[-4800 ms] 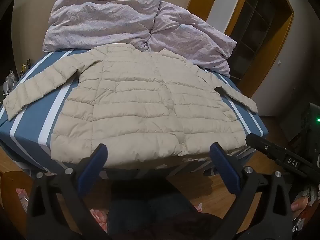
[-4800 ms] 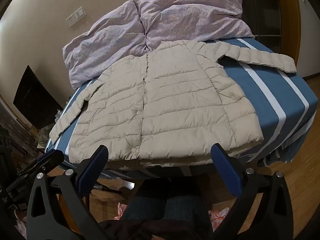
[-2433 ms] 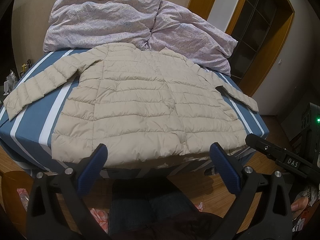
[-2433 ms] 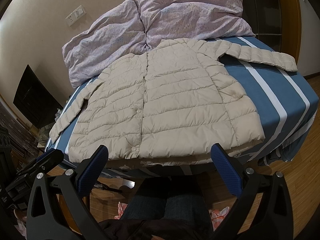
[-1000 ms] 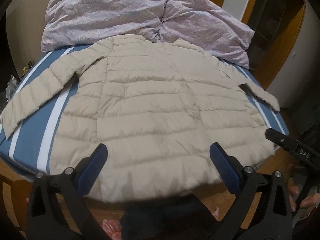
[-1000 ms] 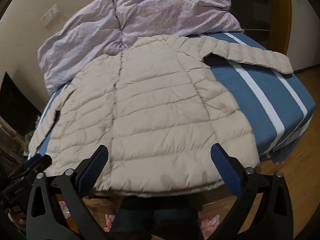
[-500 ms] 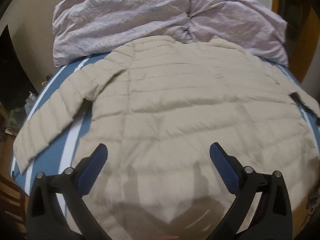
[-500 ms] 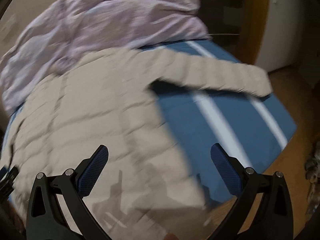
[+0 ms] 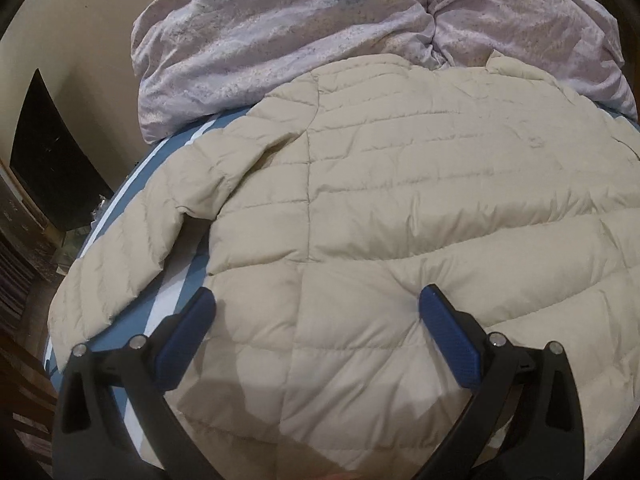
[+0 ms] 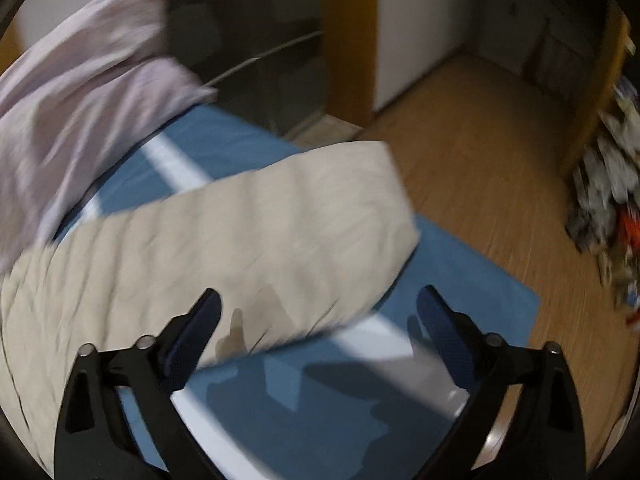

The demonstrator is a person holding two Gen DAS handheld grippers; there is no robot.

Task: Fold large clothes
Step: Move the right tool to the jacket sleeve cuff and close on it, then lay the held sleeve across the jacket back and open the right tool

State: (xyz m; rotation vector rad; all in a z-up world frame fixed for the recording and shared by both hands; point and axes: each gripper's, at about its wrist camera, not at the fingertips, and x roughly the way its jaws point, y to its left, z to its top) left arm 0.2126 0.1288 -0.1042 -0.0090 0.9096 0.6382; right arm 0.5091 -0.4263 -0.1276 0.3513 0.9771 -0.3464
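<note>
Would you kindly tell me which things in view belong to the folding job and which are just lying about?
For the job:
- beige puffer jacket, spread flat on the bed
- its sleeve
- left tool, open over the jacket
- right tool, closing, nothing gripped

Lying about:
- lilac duvet
- blue striped sheet
- clutter on the floor

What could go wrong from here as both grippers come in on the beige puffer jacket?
1. The right gripper, jaws closing on nothing yet, is over the sleeve near the bed's corner; a loose pinch could drag it off the bed.
2. The left gripper straddles the jacket; closing there may bunch the puffy fabric.
3. The striped sheet could be pinched too.
</note>
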